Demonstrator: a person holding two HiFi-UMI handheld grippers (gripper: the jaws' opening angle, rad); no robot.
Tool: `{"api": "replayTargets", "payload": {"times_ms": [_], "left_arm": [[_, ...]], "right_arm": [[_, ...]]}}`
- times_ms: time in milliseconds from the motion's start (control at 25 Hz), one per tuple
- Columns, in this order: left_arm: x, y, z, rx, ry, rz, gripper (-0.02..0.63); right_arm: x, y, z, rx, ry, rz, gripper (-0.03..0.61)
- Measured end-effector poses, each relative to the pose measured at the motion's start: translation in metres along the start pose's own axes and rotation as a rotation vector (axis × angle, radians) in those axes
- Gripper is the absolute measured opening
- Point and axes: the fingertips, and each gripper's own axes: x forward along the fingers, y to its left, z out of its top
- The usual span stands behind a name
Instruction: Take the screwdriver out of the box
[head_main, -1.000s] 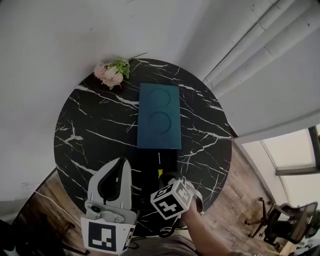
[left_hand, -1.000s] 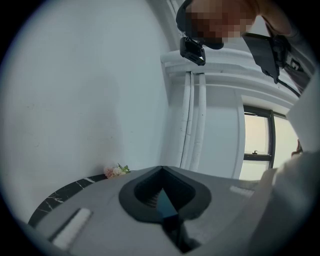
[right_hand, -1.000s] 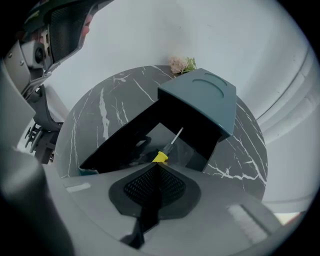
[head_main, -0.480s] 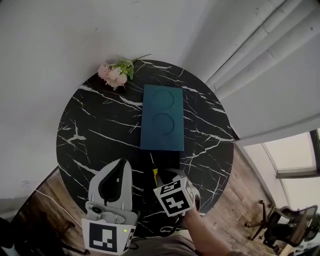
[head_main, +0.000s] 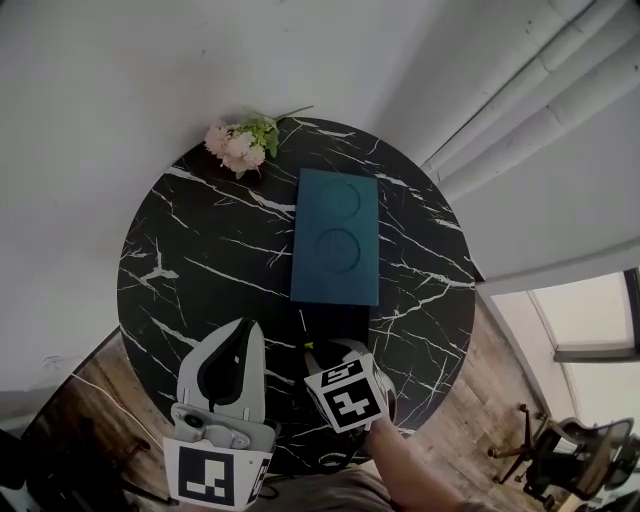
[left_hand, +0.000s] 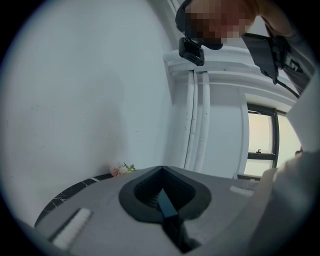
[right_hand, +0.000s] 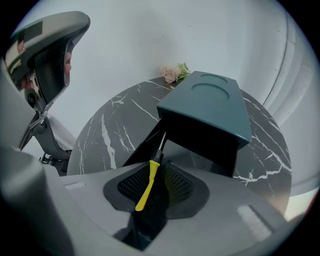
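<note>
A round black table (head_main: 200, 260) with white lines stood by a white wall. A blue-green box (head_main: 335, 235) lay in the middle of it, with two rings on its lid. Its near end was dark and open. Some pink flowers (head_main: 240, 145) lay at the far edge of the table. The right gripper (right_hand: 159, 165) pointed down at the near end of the box. Its jaws had just been opening and stood apart, not squeezing anything. The screwdriver (right_hand: 150, 176) lay between them, with its yellow handle toward the person and its thin metal tip toward the dark end of the box. I could not tell if it rested on the table or on part of the box. The left gripper (left_hand: 161, 169) was held off to the side, pointing at the wall, its jaws together with nothing in them.
</note>
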Motion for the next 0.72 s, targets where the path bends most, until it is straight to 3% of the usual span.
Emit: {"api": "replayTargets", "payload": {"times_ms": [120,440,720], "left_arm": [[0.0,0.005,-0.001,0.0,0.001,0.006,0.0],[-0.002,0.012,-0.003,-0.002,0.007,0.019,0.0],[-0.006,0.003,0.004,0.026,-0.009,0.019,0.0]], "right_arm": [[0.005,0.005,0.001,0.007,0.014,0.017,0.154],[0.016,0.005,-0.003,0.0,0.021,0.012,0.113],[-0.006,0.001,0.012,-0.002,-0.078,-0.015,0.101]]}}
